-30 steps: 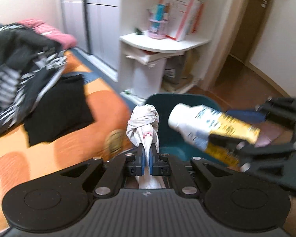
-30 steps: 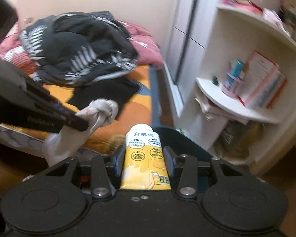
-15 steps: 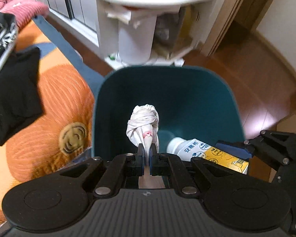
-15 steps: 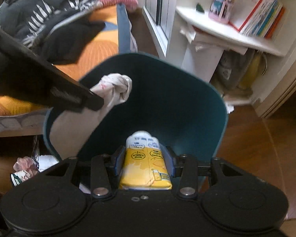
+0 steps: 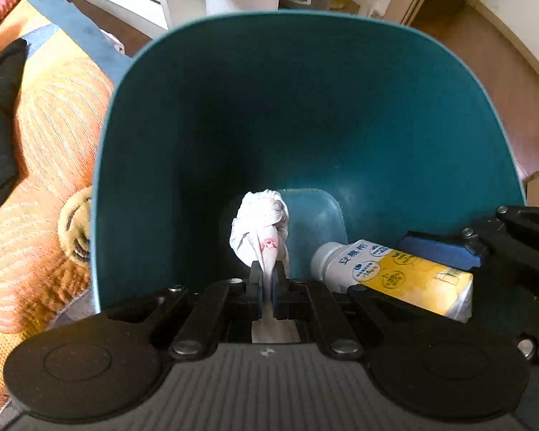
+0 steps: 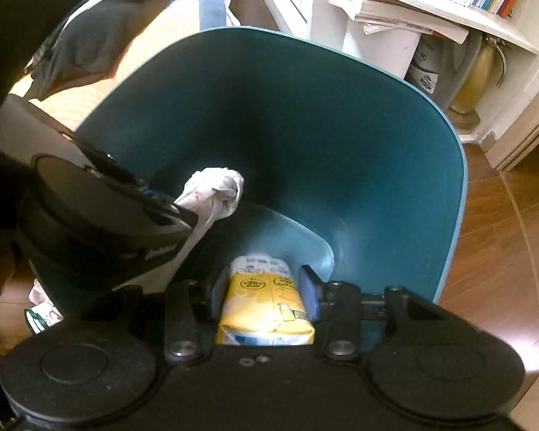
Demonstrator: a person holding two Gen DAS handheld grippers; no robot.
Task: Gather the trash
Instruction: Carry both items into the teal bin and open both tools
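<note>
A teal trash bin [image 5: 341,72] stands open below both grippers; it also shows in the right wrist view [image 6: 395,143]. My left gripper [image 5: 267,289] is shut on a knotted white bag [image 5: 260,230], held over the bin's mouth; the bag also shows in the right wrist view [image 6: 213,194]. My right gripper [image 6: 266,294] has its pads slightly apart around a yellow-and-white drink carton [image 6: 264,309], with a gap on the right side. The carton [image 5: 395,274] points into the bin in the left wrist view.
An orange patterned bedspread [image 5: 36,165] with dark clothes [image 6: 90,46] lies left of the bin. A white shelf unit [image 6: 431,10] with books and papers stands behind it. Wooden floor [image 6: 514,233] runs to the right.
Both grippers have dropped closer to the bin, which now fills the views. The right gripper's pads have loosened around the carton.
</note>
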